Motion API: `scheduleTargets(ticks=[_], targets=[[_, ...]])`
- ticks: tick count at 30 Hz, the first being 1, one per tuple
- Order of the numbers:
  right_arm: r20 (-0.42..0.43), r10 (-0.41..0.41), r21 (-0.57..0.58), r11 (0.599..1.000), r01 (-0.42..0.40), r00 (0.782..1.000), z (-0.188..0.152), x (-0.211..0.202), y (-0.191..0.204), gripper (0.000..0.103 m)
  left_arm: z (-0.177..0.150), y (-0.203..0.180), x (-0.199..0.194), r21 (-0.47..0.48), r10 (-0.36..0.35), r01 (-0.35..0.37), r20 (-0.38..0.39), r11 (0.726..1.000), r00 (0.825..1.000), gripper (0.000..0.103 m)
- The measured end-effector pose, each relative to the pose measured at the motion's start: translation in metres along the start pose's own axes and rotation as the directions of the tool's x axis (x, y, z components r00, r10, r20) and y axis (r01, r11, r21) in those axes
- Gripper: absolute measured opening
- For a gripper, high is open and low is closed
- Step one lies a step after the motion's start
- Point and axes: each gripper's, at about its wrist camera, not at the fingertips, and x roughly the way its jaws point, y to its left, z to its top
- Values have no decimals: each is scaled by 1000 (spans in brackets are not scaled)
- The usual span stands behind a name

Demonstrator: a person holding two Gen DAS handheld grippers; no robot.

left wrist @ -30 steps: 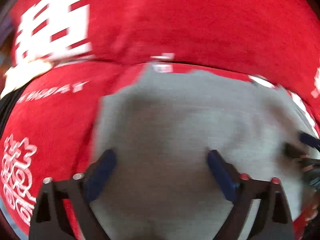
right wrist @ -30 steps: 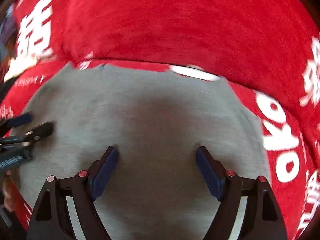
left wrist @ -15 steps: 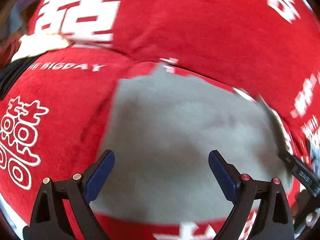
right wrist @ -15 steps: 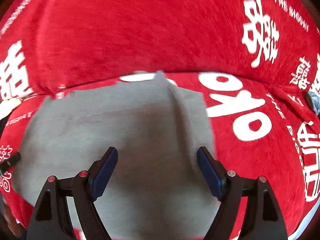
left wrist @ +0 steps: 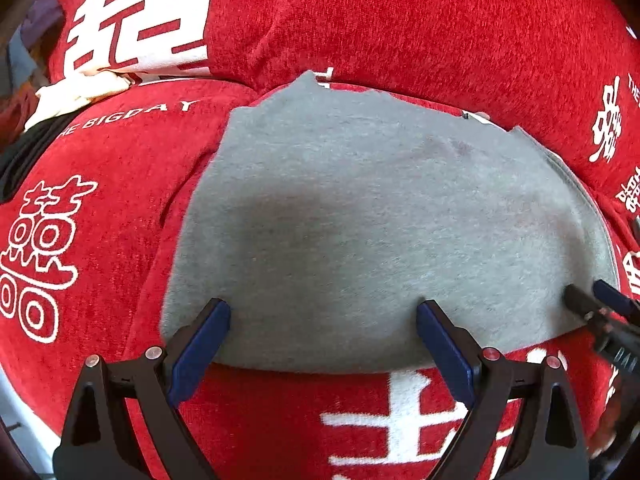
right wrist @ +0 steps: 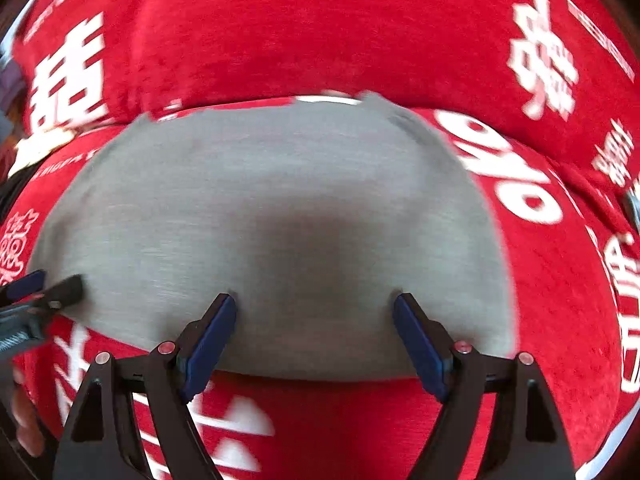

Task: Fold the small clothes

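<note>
Red cushions printed with white characters [left wrist: 120, 240] fill both views. Nearest, the left gripper [left wrist: 322, 338] and right gripper [right wrist: 314, 332] hang wide open, holding nothing, probably lined up to pinch the near hem. Beyond them the grey garment [left wrist: 380, 220] lies flat against the backrest.

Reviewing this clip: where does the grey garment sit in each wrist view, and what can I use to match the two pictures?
Left wrist: the grey garment fills the centre, lying flat on the red cover, reaching toward the right edge.
Right wrist: the grey garment fills the centre, reaching toward the left edge.
Shared landmark: the large white character printed on the cover, upper left in both.
</note>
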Motion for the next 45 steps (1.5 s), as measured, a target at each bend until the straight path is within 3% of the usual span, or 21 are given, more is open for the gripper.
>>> scheduleTargets(ticks=[5, 9, 12, 16, 22, 24, 27, 29, 32, 33, 36, 41, 45], targets=[[15, 60, 40, 997, -61, 998, -3, -7, -34, 84, -6, 4, -1, 26, 21, -21, 12, 999, 1000, 95], [12, 4, 12, 1000, -5, 1000, -1, -17, -28, 84, -7, 10, -11, 26, 40, -41, 11, 999, 999, 95], [52, 27, 25, 999, -28, 998, 3, -31, -22, 84, -3, 18, -23, 9, 49, -49, 40, 999, 998, 95], [67, 49, -5, 999, -49, 997, 20, -29, 4, 84, 22, 23, -22, -72, 10, -7, 47, 997, 999, 95], [3, 46, -80, 996, -46, 999, 47, 10, 52, 84, 61, -6, 12, -80, -48, 48, -3, 996, 999, 95], [-37, 24, -86, 996, -27, 999, 54, 31, 55, 84, 69, -17, 30, -46, 0, -2, -35, 999, 999, 95], [-29, 7, -91, 996, -9, 1000, 69, 44, 49, 84, 80, -21, 48, -4, 49, -49, -28, 999, 998, 96], [-48, 15, -60, 998, -18, 999, 83, 55, 38, 84, 93, -15, 59, -22, 39, -40, -46, 999, 998, 102], [-80, -4, -14, 1000, 3, 997, 107, 68, 22, 85, 114, -4, 71, -71, 70, -76, -84, 995, 994, 102], [-85, -15, 20, 1000, 17, 996, 115, 68, 18, 85, 120, -1, 70, -93, 63, -71, -90, 993, 994, 102], [-27, -4, 57, 998, 6, 1000, 131, 63, 18, 85, 134, -4, 61, -149, -41, 34, -47, 988, 998, 102], [-122, -36, -7, 999, 35, 992, 147, 107, 35, 85, 148, -39, 90, -47, -24, 19, -94, 999, 995, 102], [-112, -28, 2, 1000, 29, 993, 158, 121, 26, 85, 157, -45, 117, 17, 51, -49, -87, 999, 995, 102]])
